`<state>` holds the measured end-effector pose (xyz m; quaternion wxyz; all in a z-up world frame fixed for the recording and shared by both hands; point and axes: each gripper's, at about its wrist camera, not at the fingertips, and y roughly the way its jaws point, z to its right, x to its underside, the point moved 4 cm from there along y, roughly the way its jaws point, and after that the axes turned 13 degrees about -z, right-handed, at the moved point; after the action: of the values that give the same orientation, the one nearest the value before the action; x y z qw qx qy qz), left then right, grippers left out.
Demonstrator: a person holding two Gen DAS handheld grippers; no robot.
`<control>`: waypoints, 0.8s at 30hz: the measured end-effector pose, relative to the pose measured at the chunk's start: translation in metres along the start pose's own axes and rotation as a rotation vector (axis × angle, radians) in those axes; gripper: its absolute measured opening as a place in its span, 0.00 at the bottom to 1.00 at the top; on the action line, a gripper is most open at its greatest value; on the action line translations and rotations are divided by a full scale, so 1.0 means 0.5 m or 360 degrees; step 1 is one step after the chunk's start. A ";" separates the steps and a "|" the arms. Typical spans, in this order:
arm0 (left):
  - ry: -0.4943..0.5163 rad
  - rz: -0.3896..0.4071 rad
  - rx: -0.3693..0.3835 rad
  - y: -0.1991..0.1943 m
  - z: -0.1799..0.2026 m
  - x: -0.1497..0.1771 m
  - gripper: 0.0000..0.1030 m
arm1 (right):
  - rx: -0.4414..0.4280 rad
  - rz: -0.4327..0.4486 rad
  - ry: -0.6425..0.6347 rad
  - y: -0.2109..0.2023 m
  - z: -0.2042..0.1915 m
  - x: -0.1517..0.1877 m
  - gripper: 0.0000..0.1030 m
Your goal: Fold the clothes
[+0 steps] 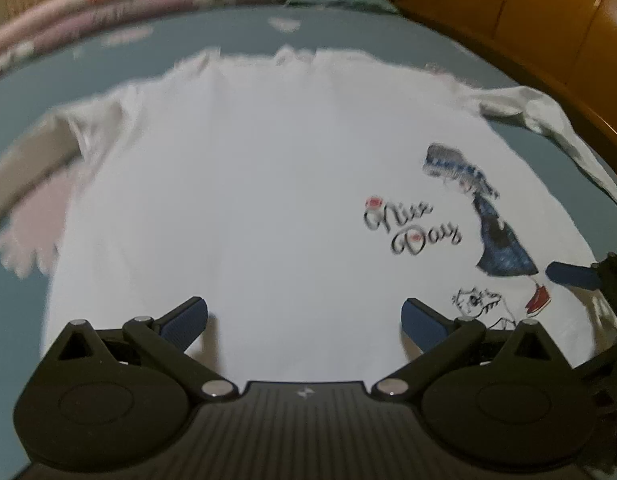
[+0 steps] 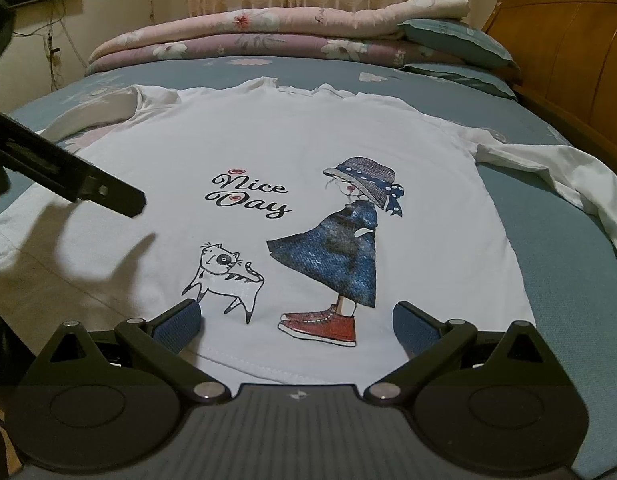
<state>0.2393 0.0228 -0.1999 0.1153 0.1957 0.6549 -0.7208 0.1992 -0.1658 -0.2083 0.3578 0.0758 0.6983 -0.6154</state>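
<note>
A white long-sleeved shirt (image 2: 292,152) lies flat, front up, on a blue bed, printed with "Nice Day" (image 2: 248,196), a girl in a blue dress and a cat. In the left wrist view the same shirt (image 1: 248,184) fills the frame, somewhat blurred. My left gripper (image 1: 304,320) is open over the shirt's hem, nothing between its fingers. My right gripper (image 2: 296,324) is open too, its blue pads astride the hem near the printed red shoes. The left gripper's body (image 2: 68,172) shows at the left of the right wrist view; a right gripper finger (image 1: 572,274) shows at the right edge.
Folded floral quilts (image 2: 268,36) and teal pillows (image 2: 456,36) are stacked at the far side of the bed. A wooden headboard (image 2: 568,40) rises at the right. The blue sheet (image 2: 568,264) lies bare to the right of the shirt. Both sleeves spread outward.
</note>
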 end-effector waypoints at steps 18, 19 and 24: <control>-0.0118 0.0055 0.0217 -0.008 -0.051 0.001 0.99 | -0.0370 -0.0083 0.0523 0.049 0.122 -0.125 1.00; -0.0166 0.0051 0.0267 -0.016 -0.070 -0.009 0.99 | -0.0350 -0.0077 0.0492 0.050 0.116 -0.125 1.00; -0.0317 0.0129 0.0268 -0.082 -0.201 -0.063 0.99 | -0.0191 -0.0057 0.0263 0.056 0.079 -0.116 1.00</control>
<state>0.2635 0.1241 -0.1558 0.1921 0.1583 0.5690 -0.7838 0.2728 -0.1761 -0.1959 0.2918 0.0924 0.7623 -0.5703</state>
